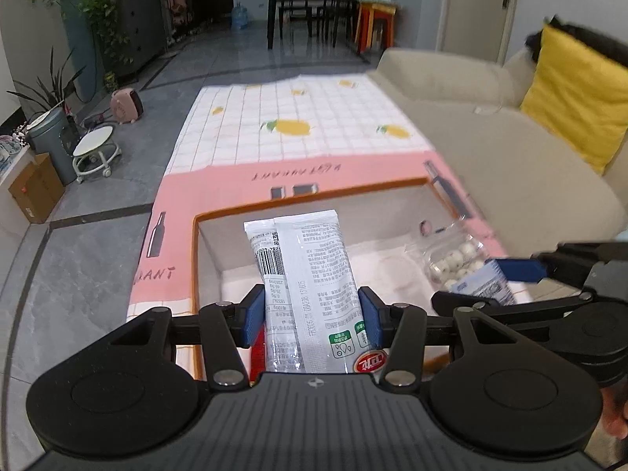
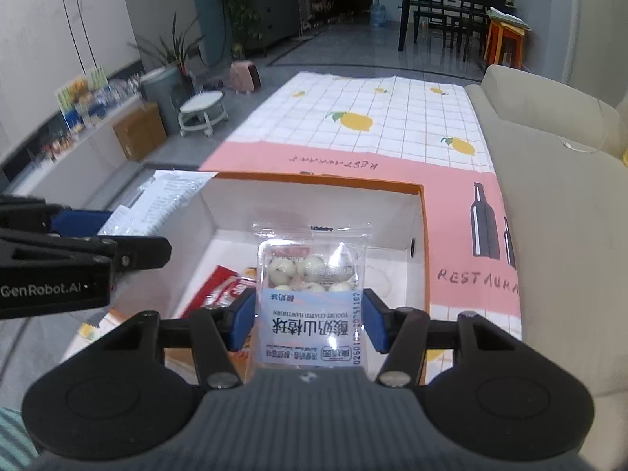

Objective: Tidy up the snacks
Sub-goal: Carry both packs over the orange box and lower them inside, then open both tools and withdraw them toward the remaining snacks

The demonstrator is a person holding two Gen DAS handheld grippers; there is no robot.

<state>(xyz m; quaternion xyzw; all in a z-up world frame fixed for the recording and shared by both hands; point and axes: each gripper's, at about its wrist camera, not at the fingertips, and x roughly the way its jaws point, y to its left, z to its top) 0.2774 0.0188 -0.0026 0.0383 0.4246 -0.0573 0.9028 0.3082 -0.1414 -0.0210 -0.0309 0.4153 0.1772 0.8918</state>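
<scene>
Your left hand-held gripper [image 1: 312, 316] is clamped on a long white snack packet [image 1: 310, 294], printed back up, above the orange-rimmed white box [image 1: 204, 251]. Your right hand-held gripper [image 2: 308, 320] grips a clear pack of yogurt-coated hawthorn balls [image 2: 312, 294] between its blue pads, also over that box. A red-and-white snack packet [image 2: 219, 288] lies on the box floor. The box stands on the tabletop, on a pink and lemon-print cloth [image 1: 298, 129], just beside a beige sofa [image 1: 490, 149].

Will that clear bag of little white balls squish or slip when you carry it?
Probably crinkly and slippery: the bag of white balls is glossy film. It looks light. A clear tray seems to hold the balls, so it likely keeps its shape between the right tool.
</scene>
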